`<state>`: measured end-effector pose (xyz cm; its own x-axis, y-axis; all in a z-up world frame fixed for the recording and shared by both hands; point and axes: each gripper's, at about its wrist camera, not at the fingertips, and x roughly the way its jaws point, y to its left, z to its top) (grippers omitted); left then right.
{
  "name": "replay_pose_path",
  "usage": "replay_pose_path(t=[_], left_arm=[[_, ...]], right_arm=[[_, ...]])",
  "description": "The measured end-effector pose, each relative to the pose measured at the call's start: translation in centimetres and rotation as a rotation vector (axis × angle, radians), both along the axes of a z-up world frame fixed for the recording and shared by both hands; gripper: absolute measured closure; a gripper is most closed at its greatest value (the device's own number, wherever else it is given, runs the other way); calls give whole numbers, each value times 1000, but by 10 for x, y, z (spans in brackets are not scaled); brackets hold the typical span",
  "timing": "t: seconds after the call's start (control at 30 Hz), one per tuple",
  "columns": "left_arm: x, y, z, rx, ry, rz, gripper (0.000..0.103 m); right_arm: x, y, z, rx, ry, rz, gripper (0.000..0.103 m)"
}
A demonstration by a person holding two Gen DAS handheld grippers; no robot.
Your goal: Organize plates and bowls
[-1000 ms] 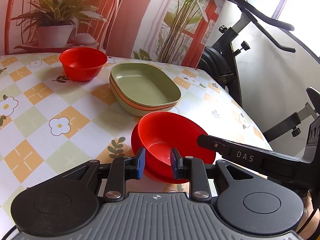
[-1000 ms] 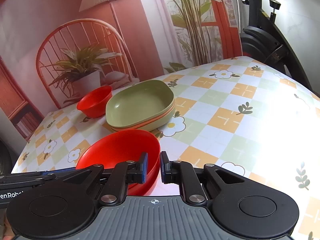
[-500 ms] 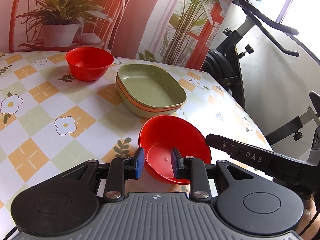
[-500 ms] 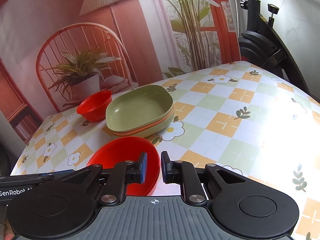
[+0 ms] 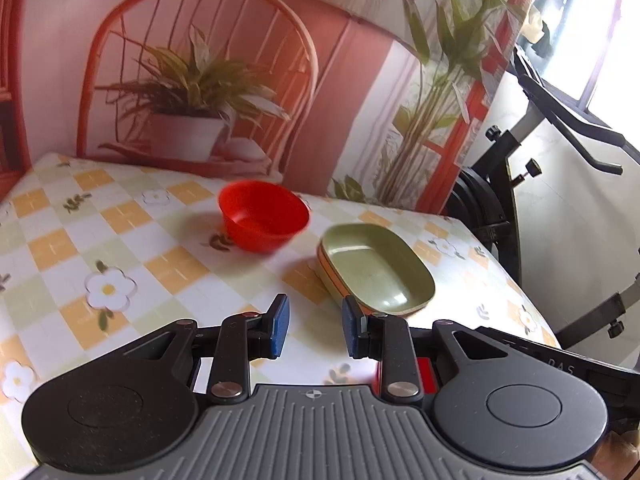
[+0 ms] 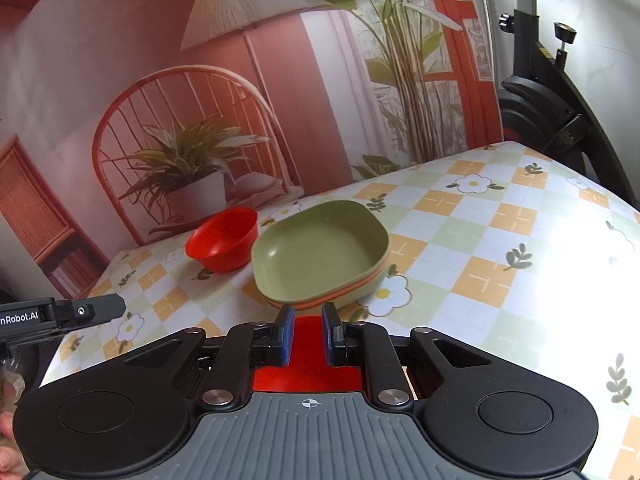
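Observation:
My right gripper (image 6: pixel 308 336) is shut on a red bowl (image 6: pixel 308 372). The bowl fills the gap between its blue pads and runs under them. A sliver of that bowl (image 5: pixel 424 372) shows beneath my left gripper (image 5: pixel 315 326), which is open with nothing between its fingers. A second red bowl (image 5: pixel 264 216) stands upright at the table's far side, also seen in the right wrist view as the far bowl (image 6: pixel 224 240). To its right lie green plates (image 5: pixel 376 272) stacked together, and that stack (image 6: pixel 320 252) is just ahead of the right fingertips.
The table (image 6: pixel 500 260) has a checked flower cloth and a printed backdrop behind it. An exercise bike (image 5: pixel 540 160) stands off the table's right edge. The left gripper's body (image 6: pixel 60 314) shows at the left, with part of a hand (image 6: pixel 6 420) below it.
My left gripper has swung up and away from the near red bowl and now faces the far bowl. The right gripper has carried the near bowl toward the green plates; the bowl now sits under its fingers.

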<state>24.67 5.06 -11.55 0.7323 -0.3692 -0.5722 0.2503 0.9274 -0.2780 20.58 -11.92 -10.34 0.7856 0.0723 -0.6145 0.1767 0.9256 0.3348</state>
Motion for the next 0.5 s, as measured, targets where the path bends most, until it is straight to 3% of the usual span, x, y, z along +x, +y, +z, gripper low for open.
replay_pose_path(t=[0.23,0.5], left_arm=[[20,50,44,79,-96,71,74],[48,90,63,109,-130,120,74]], right_arm=[[36,31,22,37,-33,51,88],[88,77,24,61,-31,87,88]])
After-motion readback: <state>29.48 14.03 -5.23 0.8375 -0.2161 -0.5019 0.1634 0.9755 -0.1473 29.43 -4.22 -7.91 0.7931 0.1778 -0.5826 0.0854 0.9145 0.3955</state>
